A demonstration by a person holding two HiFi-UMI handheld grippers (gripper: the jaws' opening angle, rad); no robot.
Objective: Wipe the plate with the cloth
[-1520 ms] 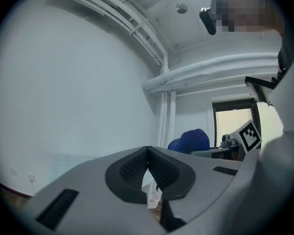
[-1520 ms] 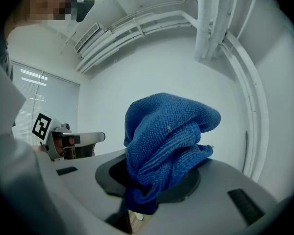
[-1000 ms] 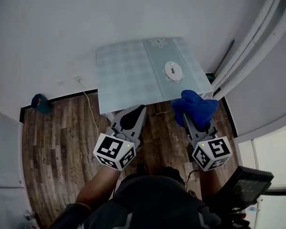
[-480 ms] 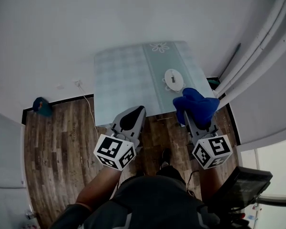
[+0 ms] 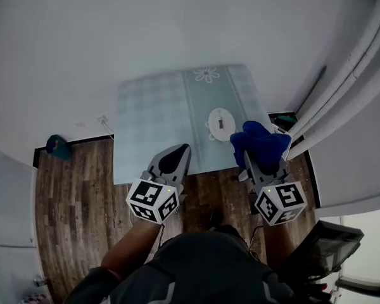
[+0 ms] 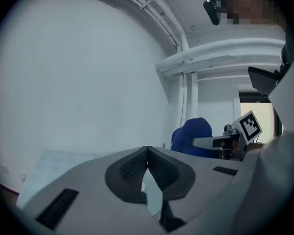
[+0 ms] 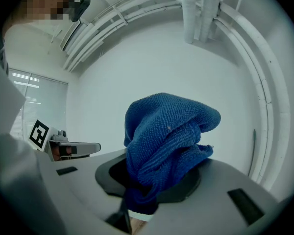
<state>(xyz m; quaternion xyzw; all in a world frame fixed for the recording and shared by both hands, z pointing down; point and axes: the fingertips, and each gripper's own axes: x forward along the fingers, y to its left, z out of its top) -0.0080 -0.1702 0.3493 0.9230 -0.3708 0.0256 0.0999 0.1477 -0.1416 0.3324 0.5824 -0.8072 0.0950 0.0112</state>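
Right gripper view: bunched blue cloth [image 7: 169, 136] pinched in right gripper [image 7: 146, 192] fingers [image 7: 193, 180]; left gripper [image 6: 147, 153] fingers [image 6: 174, 173] together, empty.

The pale green checked table [image 5: 152, 113] has come nearer to the person. Its near edge was just ahead of both claws, and now it lies under them. The tip of the left claw [image 5: 181, 148] was over the dark wooden floor [image 5: 76, 189] and is now over the table. The small white oval plate [image 5: 220, 122] was farther ahead. Now it is just beside the dark blue towelling cloth [image 5: 259, 138] in the right claw [image 5: 258, 159].
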